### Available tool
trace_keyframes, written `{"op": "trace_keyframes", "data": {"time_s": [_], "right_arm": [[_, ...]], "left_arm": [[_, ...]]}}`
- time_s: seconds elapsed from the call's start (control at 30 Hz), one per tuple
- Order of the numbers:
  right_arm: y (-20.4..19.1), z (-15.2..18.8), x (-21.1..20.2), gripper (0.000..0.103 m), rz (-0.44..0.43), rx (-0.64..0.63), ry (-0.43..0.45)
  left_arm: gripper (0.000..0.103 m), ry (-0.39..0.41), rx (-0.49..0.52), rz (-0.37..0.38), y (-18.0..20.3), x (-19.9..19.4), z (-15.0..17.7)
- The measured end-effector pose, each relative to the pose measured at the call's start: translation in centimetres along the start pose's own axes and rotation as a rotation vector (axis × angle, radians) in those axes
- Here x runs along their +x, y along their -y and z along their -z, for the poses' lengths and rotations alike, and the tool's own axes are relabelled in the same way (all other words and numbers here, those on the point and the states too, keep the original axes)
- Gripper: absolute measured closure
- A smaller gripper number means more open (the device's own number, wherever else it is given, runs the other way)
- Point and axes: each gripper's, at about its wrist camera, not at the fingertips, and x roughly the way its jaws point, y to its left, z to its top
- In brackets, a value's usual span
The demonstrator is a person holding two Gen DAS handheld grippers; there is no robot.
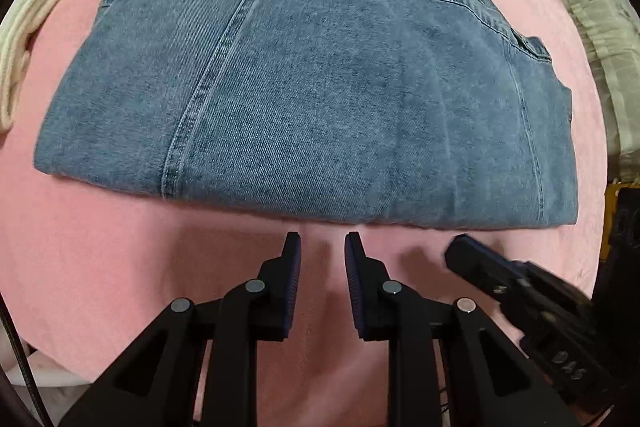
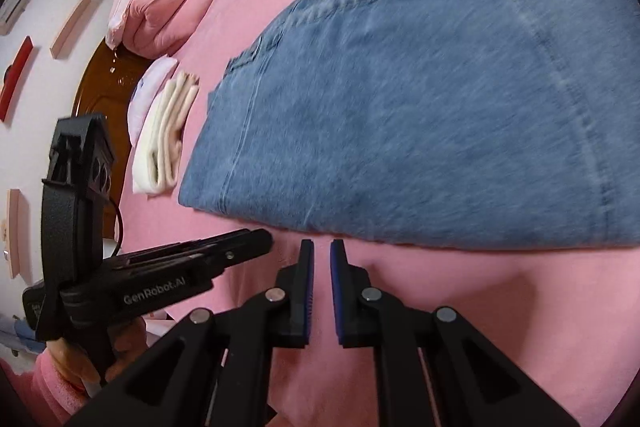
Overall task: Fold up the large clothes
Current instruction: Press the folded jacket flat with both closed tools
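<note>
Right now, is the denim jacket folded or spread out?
Folded. The denim jacket lies as a compact block on the pink sheet, sleeves tucked out of sight, near edge thick and layered. Neither gripper touches it.

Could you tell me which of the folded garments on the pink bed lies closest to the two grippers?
The blue denim jacket: its near folded edge lies just ahead of both grippers, while the cream folded garment sits farther away, beside the jacket's left edge.
</note>
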Motion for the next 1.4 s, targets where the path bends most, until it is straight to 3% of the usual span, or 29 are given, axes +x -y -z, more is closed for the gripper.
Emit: {"op": "trace_keyframes", "data": {"time_s": [0.27,0.37,0.47,0.63,0.7,0.77,0.87,1.03,1.13,1.23,1.33,1.4], "right_arm": [[2.2,-2.0,4.3,0.103,0.039,0.108,0.029],[2.6,-1.9,4.8,0.103,0.037,0.161,0.047],[1.5,-2.0,5.0,0.103,0.072,0.086,0.057],[2.5,-1.9,4.8,0.103,-0.013,0.134,0.082],[2.3,-1.9,4.6,0.103,0.001,0.117,0.084],[1.7,-1.9,4.6,0.103,0.028,0.088,0.092],[2.1,-1.5,4.1,0.103,-0.023,0.119,0.116],[2.0,-1.4,1.3,0.103,-0.027,0.103,0.191],[2.5,-2.1,1.9,0.103,0.008,0.110,0.166],[3.5,-3.1,2.9,0.103,0.014,0.165,0.167],[4.4,-3.9,3.6,0.103,0.036,0.200,0.135],[5.0,-4.2,3.1,0.103,0.071,0.193,0.141]], "left_arm": [[0.086,0.075,-0.078,0.091,-3.2,2.6,-3.3],[0.087,0.075,-0.070,0.107,-3.5,3.7,-4.3],[0.087,0.117,-0.004,0.124,-3.3,3.0,-4.2],[0.087,0.153,-0.007,0.198,-3.3,2.8,-5.6],[0.087,0.163,-0.016,0.219,-3.4,3.1,-6.4],[0.087,0.162,-0.020,0.230,-3.4,3.3,-7.0],[0.087,0.158,-0.010,0.270,-3.2,2.6,-7.2],[0.087,0.102,0.087,0.292,-0.8,1.9,-5.8],[0.087,0.063,0.122,0.281,0.3,2.8,-4.7],[0.087,0.054,0.101,0.220,0.8,4.1,-4.7],[0.099,0.091,0.054,0.129,0.3,4.0,-5.0],[0.100,0.169,0.008,0.040,-1.1,2.9,-5.0]]}}
